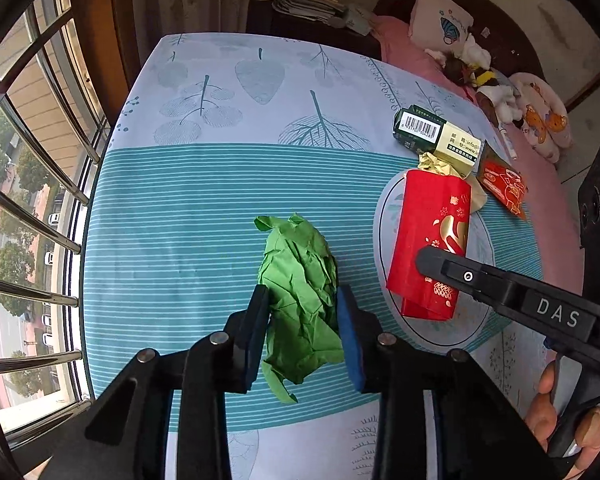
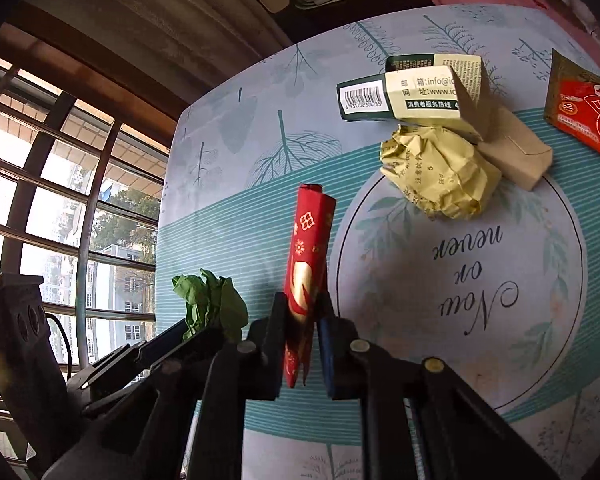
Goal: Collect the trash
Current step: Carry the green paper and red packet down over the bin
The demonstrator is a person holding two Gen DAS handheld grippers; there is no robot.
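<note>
A crumpled green paper (image 1: 300,292) lies on the striped tablecloth (image 1: 172,216), and my left gripper (image 1: 303,300) is shut on it, both pads pressing its sides. The green paper (image 2: 210,304) also shows at lower left in the right wrist view. A flattened red packet with gold print (image 2: 308,264) stands on edge with my right gripper (image 2: 303,312) shut on its lower part. From the left wrist view the red packet (image 1: 430,240) has the right gripper's black finger (image 1: 452,268) across it.
A green and cream carton (image 2: 412,92), a crumpled yellow paper ball (image 2: 436,172), a tan box (image 2: 516,152) and a red sachet (image 2: 584,112) lie at the far side of the table. A barred window (image 1: 28,208) runs along the left. A pink bed (image 1: 500,92) is beyond.
</note>
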